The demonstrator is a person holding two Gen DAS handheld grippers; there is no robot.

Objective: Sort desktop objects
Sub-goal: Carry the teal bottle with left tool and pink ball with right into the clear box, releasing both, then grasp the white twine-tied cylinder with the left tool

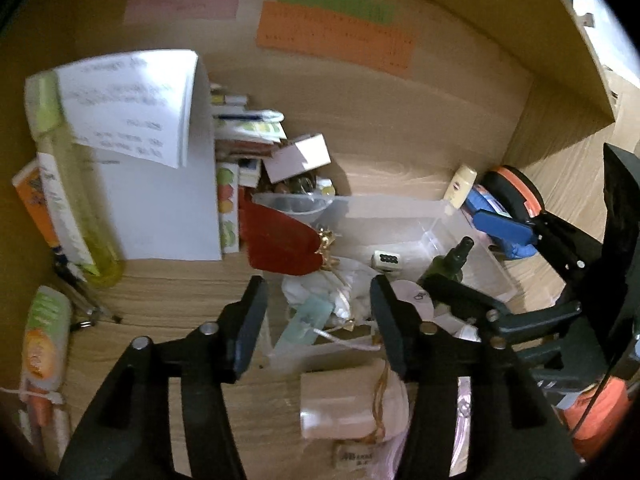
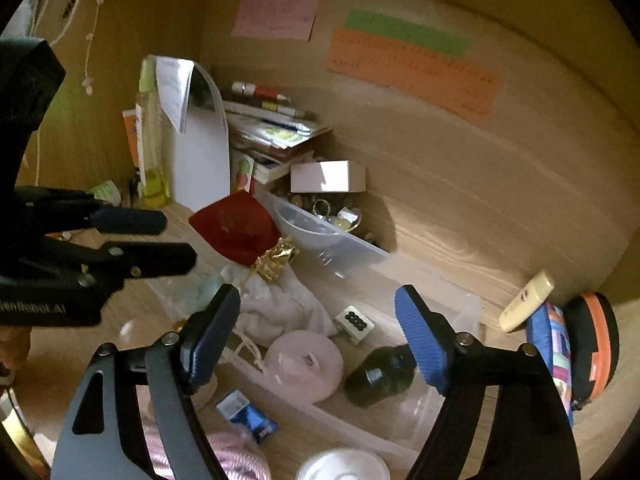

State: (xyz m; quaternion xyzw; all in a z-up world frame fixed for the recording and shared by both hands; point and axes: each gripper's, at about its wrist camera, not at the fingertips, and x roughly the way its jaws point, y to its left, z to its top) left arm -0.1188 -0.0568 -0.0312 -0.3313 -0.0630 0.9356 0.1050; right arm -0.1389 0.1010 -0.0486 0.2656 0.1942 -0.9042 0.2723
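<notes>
The clear bin (image 2: pixel 460 312) on your tabletop (image 1: pixel 180 312) holds a dark green bottle (image 2: pixel 380 376), a domino tile (image 2: pixel 354 322) and a white pouch (image 2: pixel 276 308). Your right tongs (image 2: pixel 316 340) hang spread above them, empty; your left tongs (image 1: pixel 320 324) are spread too, gripping nothing.

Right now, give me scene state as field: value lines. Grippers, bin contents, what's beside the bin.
left gripper: open, empty, over the near end of the bin
right gripper: open, empty, over the bin
clear plastic bin: on the wooden desk, no lid seen
in bin: dark green bottle lying down, mahjong tile, pink round case, white cloth pouch
right of bin: cream tube, orange-rimmed black case
behind bin: red pouch
</notes>
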